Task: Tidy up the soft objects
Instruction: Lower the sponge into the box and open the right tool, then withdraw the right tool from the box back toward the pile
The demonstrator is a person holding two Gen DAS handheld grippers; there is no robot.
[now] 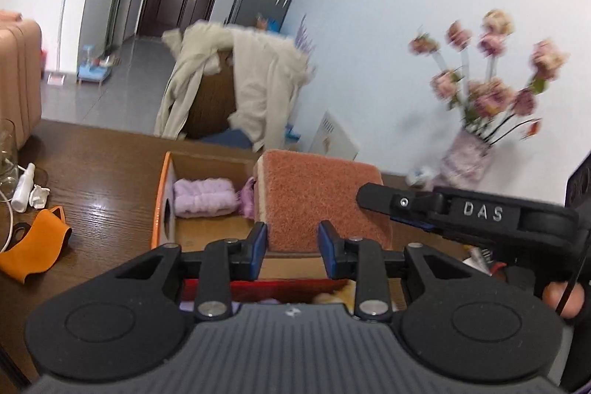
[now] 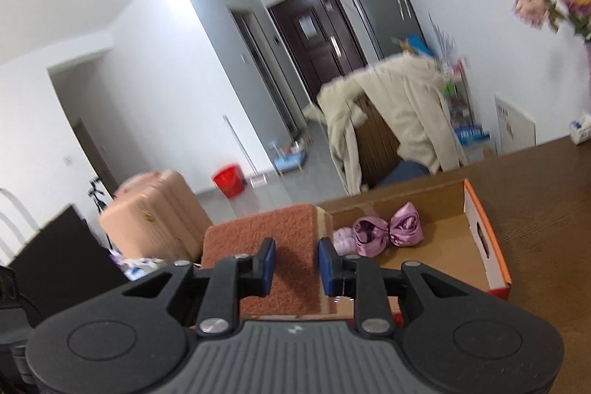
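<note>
My left gripper (image 1: 291, 242) has its blue pads closed in on the near edge of a folded terracotta towel (image 1: 321, 198); the jaws stand only narrowly apart, with the cloth pinched between them; the towel is lifted clear, hanging just ahead of my fingers and above the open cardboard box (image 1: 162, 205) with the orange rim.

My right gripper (image 2: 295, 264) grips the same towel (image 2: 266, 239) from the other side; its jaws are nearly together, the pads pressing into the pile; in the left wrist view it reaches in from the right, its tip touching the towel's right edge.

Beyond and to the left of my left fingers, inside the box, lies a rolled lilac cloth (image 1: 205, 196); past my right fingers, a little to the right, sit two shiny purple satin bundles (image 2: 388, 228) on the box floor.

The box stands on a dark wooden table (image 1: 103, 172); far to the left of my left gripper an orange face mask (image 1: 33, 246) lies on that table, beside a small white bottle (image 1: 24, 187); off to the right stands a vase of pink flowers (image 1: 480, 91), blurred.
</note>
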